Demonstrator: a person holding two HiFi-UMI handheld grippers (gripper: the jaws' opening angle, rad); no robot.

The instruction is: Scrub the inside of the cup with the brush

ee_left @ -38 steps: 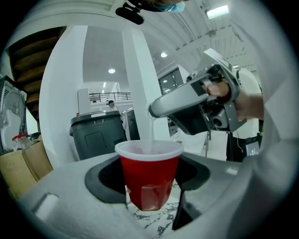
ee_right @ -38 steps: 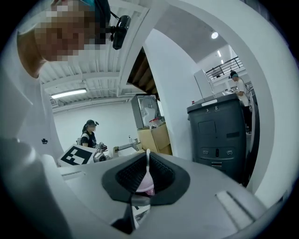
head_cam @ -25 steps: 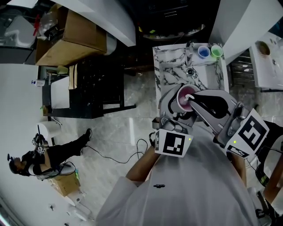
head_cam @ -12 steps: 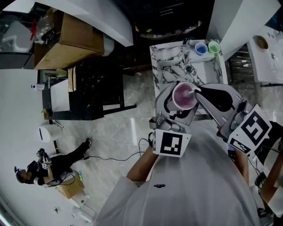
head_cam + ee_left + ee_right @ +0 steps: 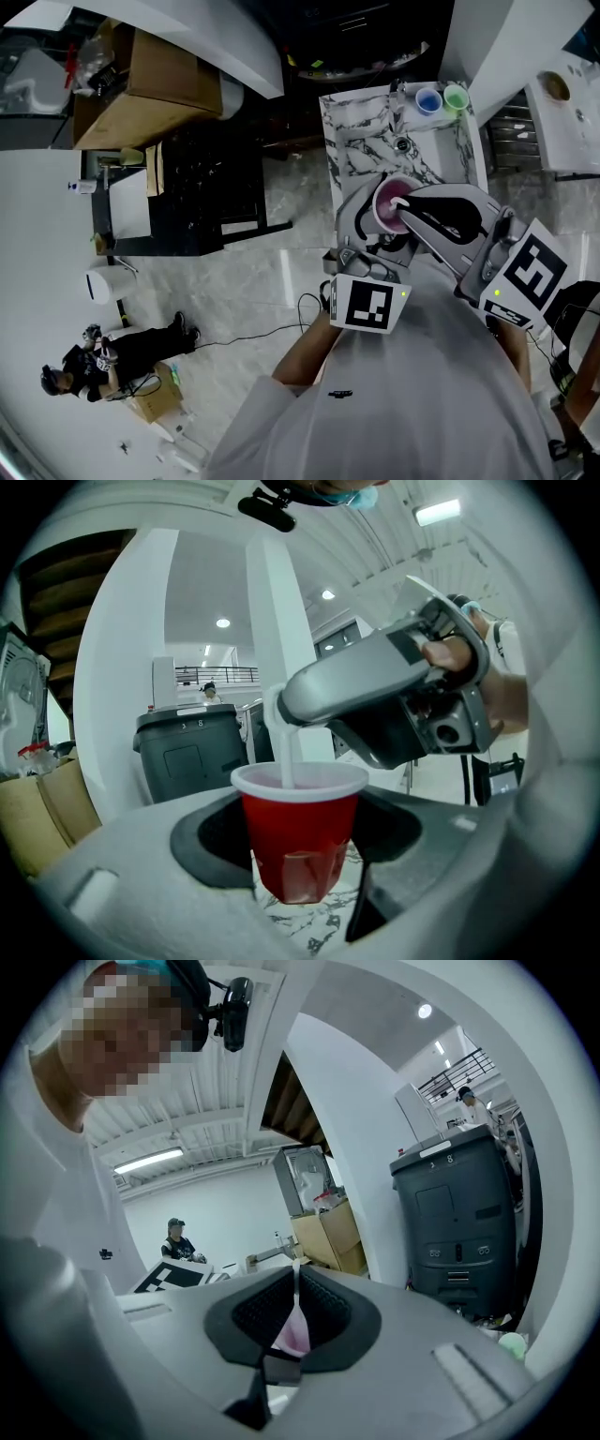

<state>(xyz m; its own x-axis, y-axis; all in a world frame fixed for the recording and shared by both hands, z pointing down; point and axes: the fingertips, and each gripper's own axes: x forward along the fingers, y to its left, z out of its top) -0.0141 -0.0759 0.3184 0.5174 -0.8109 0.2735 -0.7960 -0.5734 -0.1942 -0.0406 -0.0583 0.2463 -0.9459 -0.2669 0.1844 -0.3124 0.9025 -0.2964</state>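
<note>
Marble counter [image 5: 356, 141]; cup [image 5: 300, 832] betw. L gripper [image 5: 298, 869] jaws, brush [image 5: 284, 752] inside

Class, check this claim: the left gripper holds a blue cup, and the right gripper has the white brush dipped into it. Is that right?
No: the cup is red, not blue, as the left gripper view shows. The left gripper does hold it, and the right gripper has the white brush dipped into it.
</note>
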